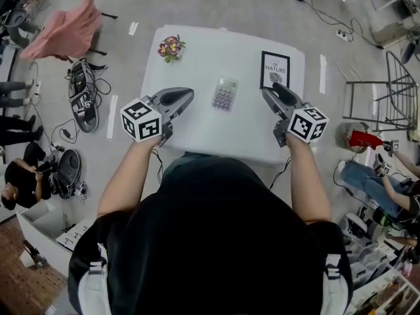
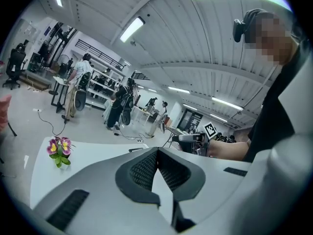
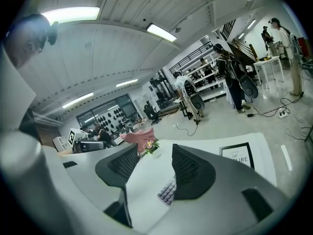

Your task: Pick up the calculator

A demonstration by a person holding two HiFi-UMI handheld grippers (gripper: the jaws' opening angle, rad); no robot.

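Centrally, the pale, purple-keyed calculator (image 1: 224,94) lies; left tool (image 1: 186,96) closed, right tool (image 1: 272,88) parted.

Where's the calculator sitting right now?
The calculator lies near the middle of the white table in the head view, between the left gripper and the right gripper; the framed sign is nearest, to its right.

Floor: we see a pale grey concrete floor (image 1: 230,5) with black cables (image 1: 321,18).
Table: white rectangular table (image 1: 197,64).
Light: long ceiling strip lights (image 2: 133,28).

calculator (image 3: 167,194) partly hidden behind right tongs (image 3: 154,151); framed print (image 3: 238,156) too
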